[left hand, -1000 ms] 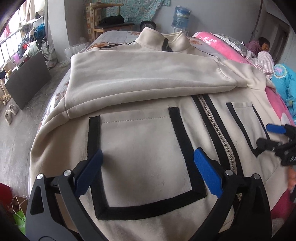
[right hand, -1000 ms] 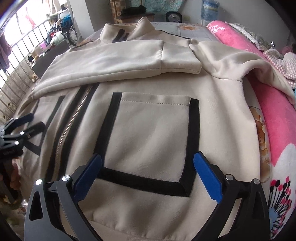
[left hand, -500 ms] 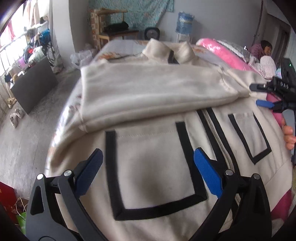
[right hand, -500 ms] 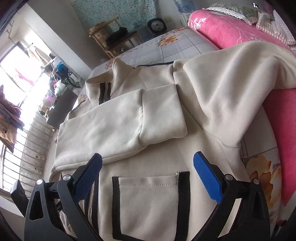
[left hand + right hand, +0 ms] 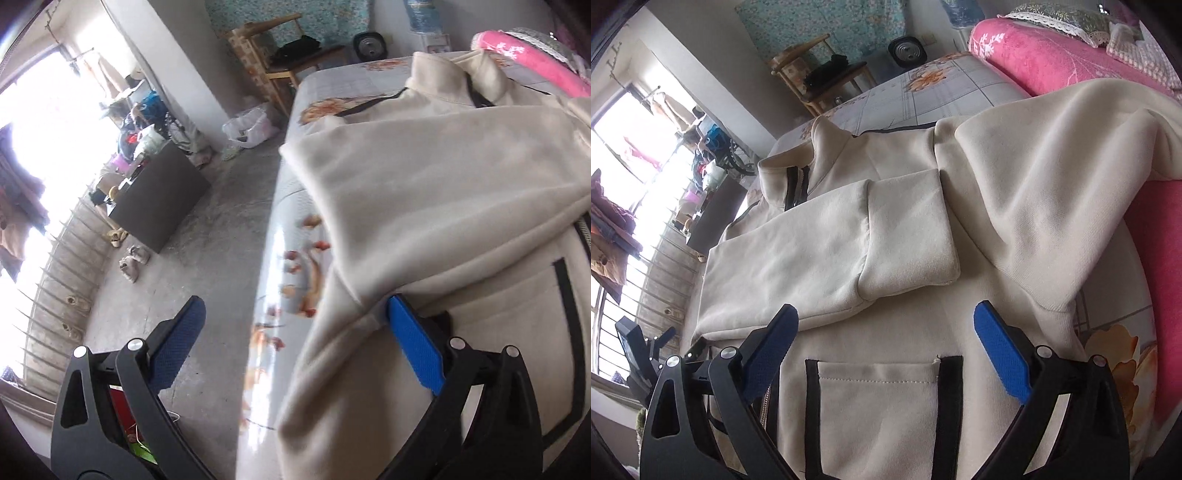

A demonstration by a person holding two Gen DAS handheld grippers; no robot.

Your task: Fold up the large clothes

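Note:
A large cream zip jacket (image 5: pixel 894 229) with black-trimmed pockets lies face up on the bed. Its left sleeve (image 5: pixel 820 258) is folded across the chest; the right sleeve (image 5: pixel 1052 199) drapes toward the pink quilt. My left gripper (image 5: pixel 295 332) is open at the jacket's left side edge (image 5: pixel 332 332), one blue pad over the fabric, the other over the floor side. My right gripper (image 5: pixel 886 343) is open above the right chest pocket (image 5: pixel 879 406), touching nothing. The left gripper also shows in the right wrist view (image 5: pixel 661 343) at far left.
The bed (image 5: pixel 288 236) has a floral sheet and its left edge drops to a concrete floor (image 5: pixel 207 229). A pink quilt (image 5: pixel 1052 51) lies along the right. A wooden chair (image 5: pixel 827 81), a dark box (image 5: pixel 159 199) and shoes (image 5: pixel 131 262) stand off the bed.
My left gripper has swung left to the jacket's side edge by the bed edge. My right gripper has moved up from the hem to above the right pocket.

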